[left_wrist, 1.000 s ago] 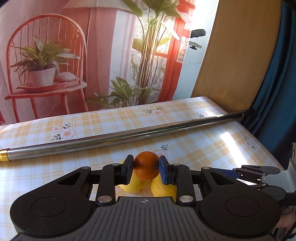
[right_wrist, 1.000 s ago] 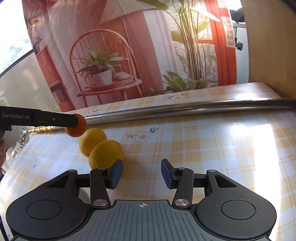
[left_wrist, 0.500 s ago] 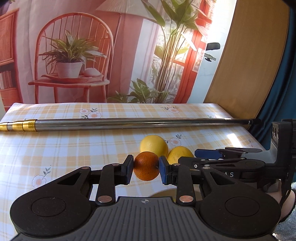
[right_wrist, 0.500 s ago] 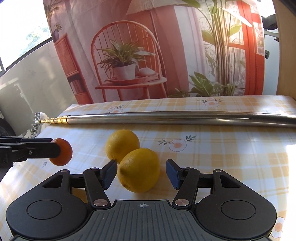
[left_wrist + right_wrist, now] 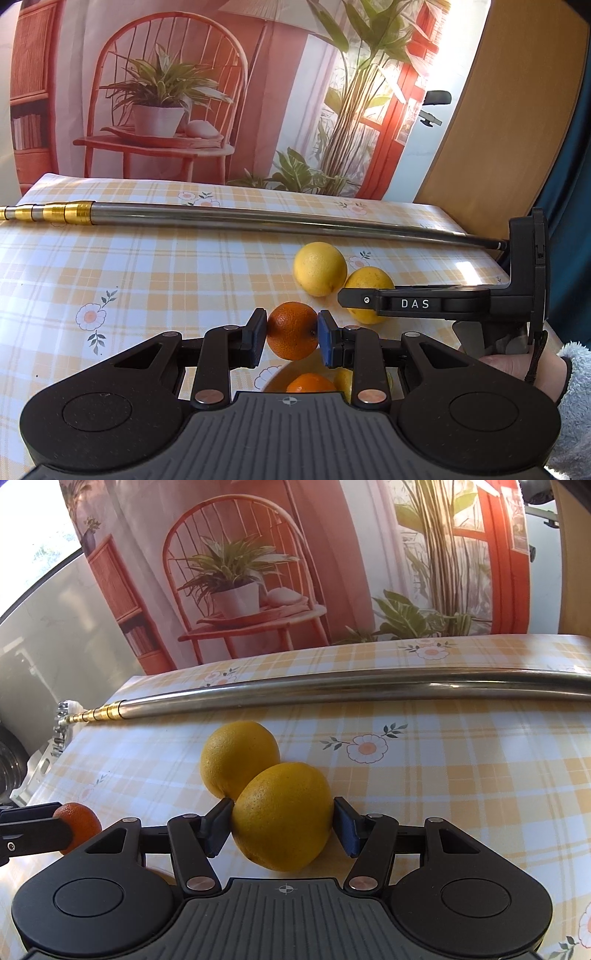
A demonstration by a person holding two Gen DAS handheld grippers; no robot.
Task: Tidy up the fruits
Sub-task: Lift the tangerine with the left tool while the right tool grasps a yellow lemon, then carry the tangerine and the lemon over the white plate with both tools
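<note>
The nearer yellow lemon (image 5: 282,816) sits squarely between the two fingers of the right gripper (image 5: 283,827), its long axis running roughly across the gap from one blue pad to the other. The left pad looks to be touching the peel; at the right pad a thin gap may remain, so I cannot tell whether the jaws have closed on it or only bracket it. This looks like the relation the coming move depends on: the fruit is already inside the fingers, so a squeeze, not a reach, seems to be what is called for.

Touching that lemon on its far left side is a second yellow lemon (image 5: 239,758). It presses against the first close to the left finger, and I judge it could be nudged or roll when the first one is lifted.

Left of the nearer lemon, well apart, the left gripper (image 5: 291,334) is clamped on a small round orange mandarin (image 5: 292,335), holding it just above the shiny yellow checked tablecloth (image 5: 147,288), where another orange fruit (image 5: 309,382) shows below it, perhaps a reflection.

Beyond both lemons a long steel pole with a brass-coloured end (image 5: 332,690) lies across the table, clear of the fingers.
</note>
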